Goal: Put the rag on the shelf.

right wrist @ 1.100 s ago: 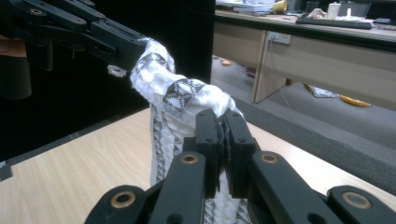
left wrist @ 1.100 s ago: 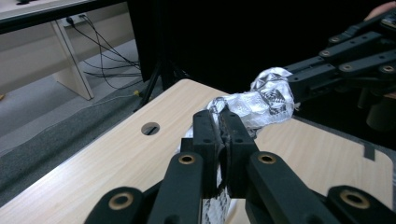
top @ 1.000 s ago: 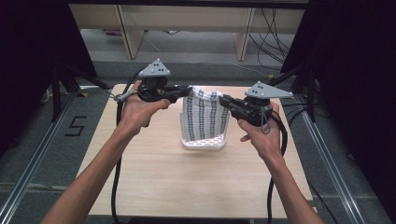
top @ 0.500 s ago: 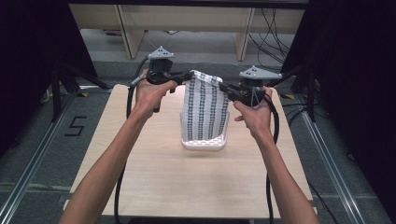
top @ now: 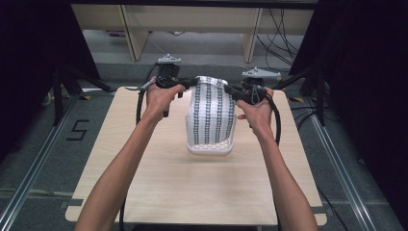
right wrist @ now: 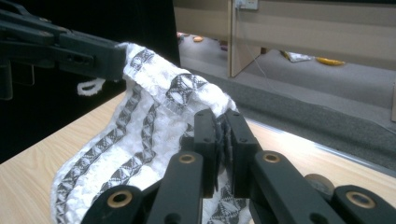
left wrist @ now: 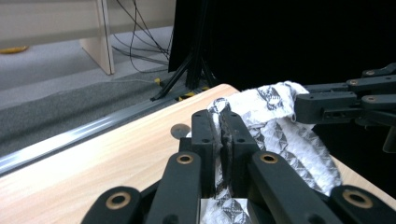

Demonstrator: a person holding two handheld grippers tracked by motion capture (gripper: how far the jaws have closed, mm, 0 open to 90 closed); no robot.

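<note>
Both hands have carried the cloth (top: pixel 210 115) toward the counter's (top: pixel 144 183) far edge since the earlier frames, stretching it out. Left tongs (left wrist: pixel 220 135) pinch its far left corner; right tongs (right wrist: pixel 223 140) pinch its far right corner, jaws nearly together on fabric. Near end rests bunched at mid-counter; far end hangs lifted between the tongs. Judgement: light, limp, sags freely; knit texture should grip well. Corners are the hold points.
</note>
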